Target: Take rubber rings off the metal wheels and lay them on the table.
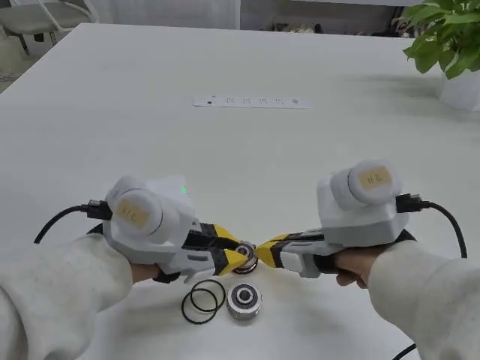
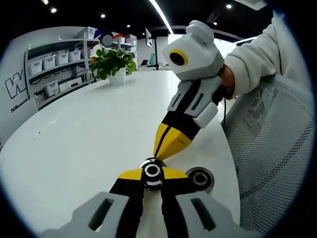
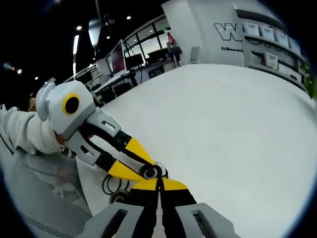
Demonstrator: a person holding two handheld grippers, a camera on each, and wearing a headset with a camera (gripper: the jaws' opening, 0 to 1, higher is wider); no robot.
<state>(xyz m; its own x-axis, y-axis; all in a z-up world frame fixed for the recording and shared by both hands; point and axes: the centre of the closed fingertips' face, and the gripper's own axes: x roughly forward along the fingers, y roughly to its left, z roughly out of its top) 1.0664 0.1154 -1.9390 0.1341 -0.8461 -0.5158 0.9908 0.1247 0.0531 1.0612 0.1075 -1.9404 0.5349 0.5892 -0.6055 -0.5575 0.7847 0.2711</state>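
My left gripper (image 1: 238, 257) is shut on a small metal wheel (image 1: 246, 256), held just above the table; its yellow tips clamp that wheel (image 2: 152, 174) from both sides. From the right, my right gripper (image 1: 262, 255) meets it tip to tip, jaws shut, its point (image 2: 159, 151) touching the wheel's rim. Whether it pinches the wheel's rubber ring is hidden. In the right gripper view my own gripper (image 3: 158, 181) lies against the held wheel (image 3: 150, 171). Two loose black rubber rings (image 1: 202, 300) lie on the table below the left gripper, beside a second metal wheel (image 1: 244, 298).
The white table (image 1: 247, 165) stretches far ahead. A white power strip (image 1: 251, 101) lies at mid-table, and a potted plant (image 1: 450, 45) stands at the far right. Black cables trail from both grippers. The person's white sleeves (image 1: 52, 292) rest at the near edge.
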